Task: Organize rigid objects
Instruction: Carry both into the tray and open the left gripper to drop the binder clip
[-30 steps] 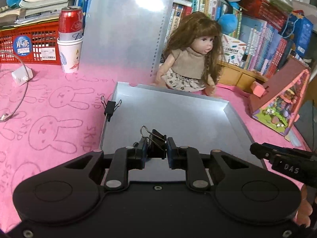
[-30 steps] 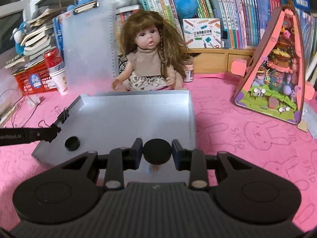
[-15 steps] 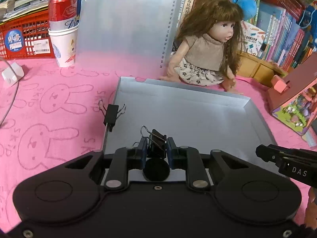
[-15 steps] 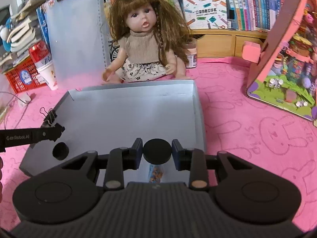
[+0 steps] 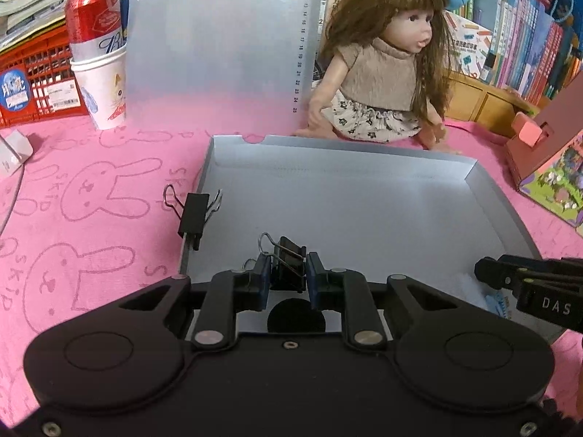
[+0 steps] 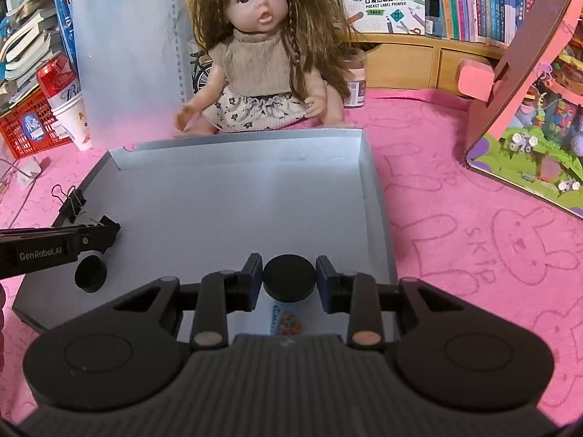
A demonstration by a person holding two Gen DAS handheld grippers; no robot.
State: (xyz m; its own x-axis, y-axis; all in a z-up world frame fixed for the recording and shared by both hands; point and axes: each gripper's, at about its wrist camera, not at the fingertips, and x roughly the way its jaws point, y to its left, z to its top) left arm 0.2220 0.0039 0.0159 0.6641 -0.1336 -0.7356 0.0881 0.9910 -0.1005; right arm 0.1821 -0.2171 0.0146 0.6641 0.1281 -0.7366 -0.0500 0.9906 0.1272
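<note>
Below, left gripper (image 5: 288,279) jaws clamping binder clip (image 5: 288,262), right gripper (image 6: 289,279) jaws pinching black cap (image 6: 289,279), its body hidden, perhaps a bottle.

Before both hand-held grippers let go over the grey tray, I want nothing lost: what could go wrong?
1. The round black cap in the right hand-held gripper could roll across the smooth grey tray floor.
2. The binder clip in the left hand-held gripper hangs above a loose black disc; dropped there, it may knock it.
3. Another binder clip sits on the tray's left rim, near the left gripper.
</note>
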